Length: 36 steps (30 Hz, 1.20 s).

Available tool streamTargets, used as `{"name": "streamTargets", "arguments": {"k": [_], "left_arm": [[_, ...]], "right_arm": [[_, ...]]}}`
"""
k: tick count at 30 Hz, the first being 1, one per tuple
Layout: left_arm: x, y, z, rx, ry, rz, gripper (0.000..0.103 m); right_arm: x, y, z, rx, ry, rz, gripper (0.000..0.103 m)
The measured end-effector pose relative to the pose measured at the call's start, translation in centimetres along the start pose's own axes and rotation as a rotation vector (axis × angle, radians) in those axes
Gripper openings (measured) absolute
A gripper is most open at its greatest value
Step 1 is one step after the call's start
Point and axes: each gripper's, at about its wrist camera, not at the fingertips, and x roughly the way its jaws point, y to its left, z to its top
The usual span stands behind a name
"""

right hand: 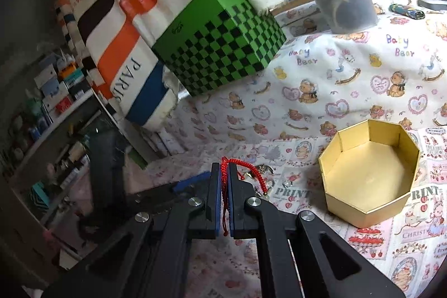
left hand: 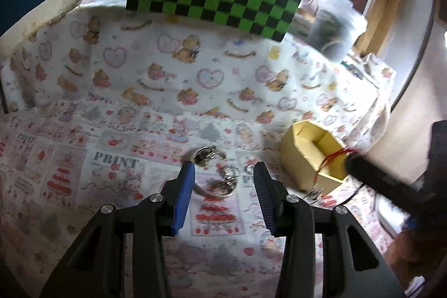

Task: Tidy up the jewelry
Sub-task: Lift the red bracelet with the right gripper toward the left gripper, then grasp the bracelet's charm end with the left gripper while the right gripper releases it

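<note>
Silver trinkets (left hand: 216,172) lie in a small heap on the printed cloth (left hand: 117,91) in the left wrist view, directly between and just beyond the left gripper (left hand: 223,172), whose fingers stand wide apart and hold nothing. The heap runs roughly from 11 to 5 o'clock; motion blur hides whether it is rings, chains or charms. At 3 o'clock sits the yellow box (left hand: 304,155), its far side cut off by the right gripper's dark, blurred tip (left hand: 352,158), from which a red cord (left hand: 333,155) hangs over the box's opening.

In the right wrist view, the right gripper (right hand: 223,172) is clamped tight on the red bracelet (right hand: 243,172), which loops out to 2 o'clock. The box (right hand: 368,172) lies open and apparently empty at 3 o'clock, near the fingers, so a short carry rightward looks like the coming move. The remaining trinkets (right hand: 265,175) sit just beyond the fingertips, partly hidden behind the bracelet. The left gripper is nearer those.
</note>
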Motion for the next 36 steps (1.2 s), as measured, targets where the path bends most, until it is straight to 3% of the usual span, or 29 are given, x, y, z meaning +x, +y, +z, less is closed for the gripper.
{"name": "streamTargets", "arguments": {"k": [5, 11, 16, 17, 20, 26, 29, 34, 36], "left_arm": [[0.2, 0.9, 0.3, -0.041, 0.017, -0.002, 0.043], [1.7, 2.3, -0.1, -0.168, 0.123, -0.16, 0.044], [1.3, 3.0, 0.1, -0.195, 0.1, -0.114, 0.052], [1.3, 3.1, 0.1, -0.199, 0.098, -0.109, 0.053], [1.2, 3.7, 0.1, -0.219, 0.104, -0.11, 0.055], [1.5, 3.3, 0.0, -0.191, 0.139, -0.086, 0.059], [2.2, 2.8, -0.2, -0.177, 0.21, -0.091, 0.062], [2.1, 0.8, -0.6, -0.106, 0.292, -0.184, 0.062], [1.6, -0.4, -0.8, -0.042, 0.284, -0.162, 0.062]], "right_arm": [[1.7, 0.0, -0.9, -0.011, 0.067, -0.001, 0.005], [1.9, 0.9, -1.2, -0.073, 0.06, -0.059, 0.005], [4.0, 1.2, -2.1, -0.115, 0.168, -0.085, 0.006], [4.3, 1.2, -2.1, -0.109, 0.185, -0.089, 0.01], [3.8, 0.8, -2.0, -0.086, 0.171, -0.093, 0.041], [1.5, -0.9, -0.7, 0.006, 0.124, -0.183, 0.044], [0.8, -1.8, -0.2, 0.031, 0.089, -0.25, 0.044], [0.3, -2.5, 0.4, 0.034, 0.083, -0.338, 0.045], [-0.1, -2.6, 0.6, 0.041, 0.071, -0.345, 0.045]]}}
